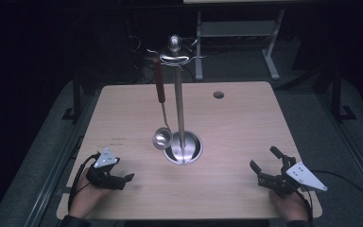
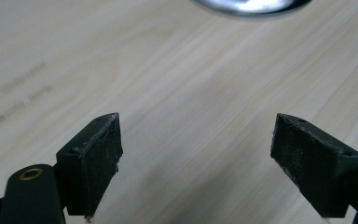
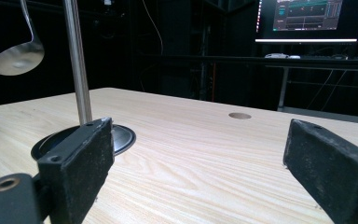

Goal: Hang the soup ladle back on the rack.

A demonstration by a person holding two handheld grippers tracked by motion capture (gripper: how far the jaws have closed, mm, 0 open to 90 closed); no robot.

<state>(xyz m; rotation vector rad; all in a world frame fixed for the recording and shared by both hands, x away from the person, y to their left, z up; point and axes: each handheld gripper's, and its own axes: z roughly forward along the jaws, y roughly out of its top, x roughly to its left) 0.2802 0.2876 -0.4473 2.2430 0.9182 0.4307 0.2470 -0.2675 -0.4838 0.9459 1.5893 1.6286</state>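
A steel utensil stand (image 1: 179,101) rises from a round base (image 1: 193,150) in the middle of the wooden table (image 1: 246,127). A ladle (image 1: 162,137) with a red-brown handle hangs from a hook at the stand's top. My left gripper (image 1: 126,178) rests open near the front left edge, nothing between its jaws; in the left gripper view (image 2: 196,154) the base's rim (image 2: 251,7) shows at the top. My right gripper (image 1: 263,160) is open at the front right, empty. The right gripper view (image 3: 198,163) shows the pole (image 3: 77,60), the base (image 3: 121,136) and the ladle bowl (image 3: 16,58).
A round cable hole (image 1: 219,94) sits near the table's far right. Beyond the table stand a desk frame (image 1: 274,56) and lit monitors (image 3: 307,18) in a dark room. Cables trail from both grippers along the front edge.
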